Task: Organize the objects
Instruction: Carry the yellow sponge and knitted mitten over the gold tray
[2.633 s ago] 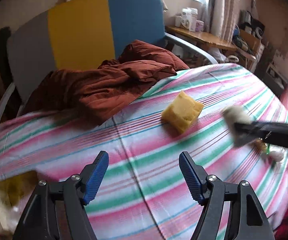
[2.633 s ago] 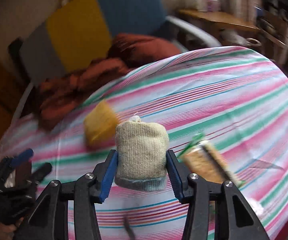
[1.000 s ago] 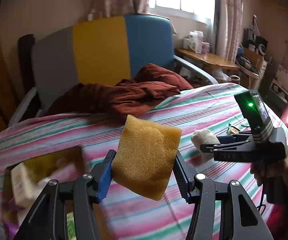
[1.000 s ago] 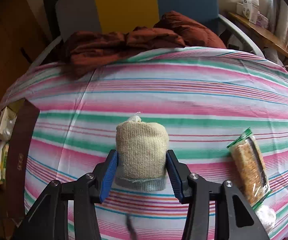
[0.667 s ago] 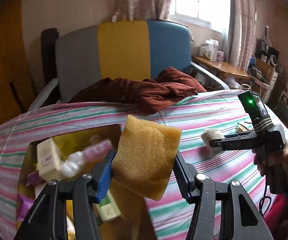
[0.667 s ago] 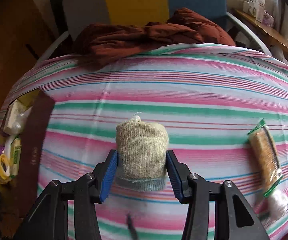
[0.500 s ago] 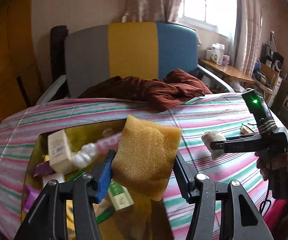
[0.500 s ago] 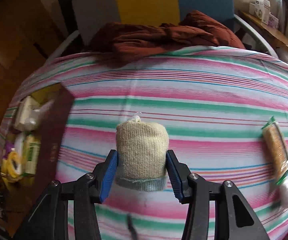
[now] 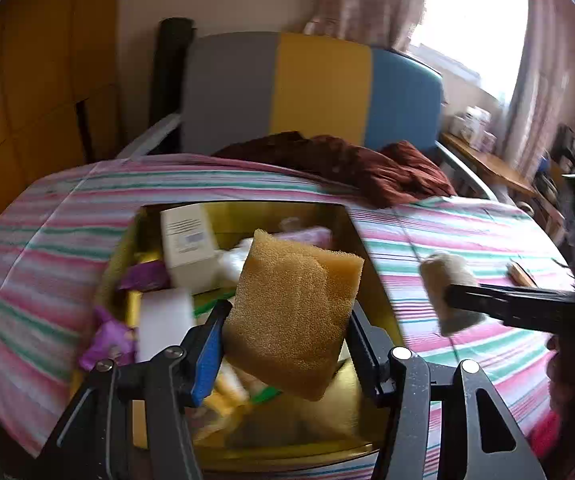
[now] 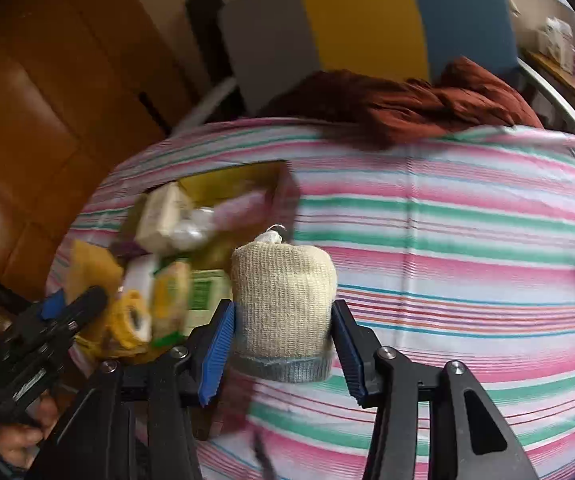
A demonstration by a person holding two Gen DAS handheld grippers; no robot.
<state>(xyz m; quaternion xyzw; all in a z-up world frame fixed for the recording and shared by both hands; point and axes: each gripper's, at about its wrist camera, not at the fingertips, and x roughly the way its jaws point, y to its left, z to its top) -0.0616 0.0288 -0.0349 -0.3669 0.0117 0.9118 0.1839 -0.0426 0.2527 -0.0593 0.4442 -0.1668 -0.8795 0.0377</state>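
While the left claw (image 9: 287, 344) grips the yellow sponge (image 9: 293, 316) above the crowded gold box (image 9: 371, 256), the right claw (image 10: 283, 344) clamps a rolled knit sock (image 10: 283, 300) beside it; released onto that clutter, either would probably bounce onto the striped bed (image 10: 447, 240).

A lived-in home bedroom: a striped sheet (image 9: 67, 216) covers the bed, a brown blanket (image 9: 351, 164) lies at the far headboard (image 9: 319, 88), and curtains (image 9: 371, 0) frame a window (image 9: 475, 16) at far right.

The right gripper (image 10: 283, 344) clamps a rolled beige sock (image 10: 283, 300); a cluttered box (image 10: 223, 184) sits far left.
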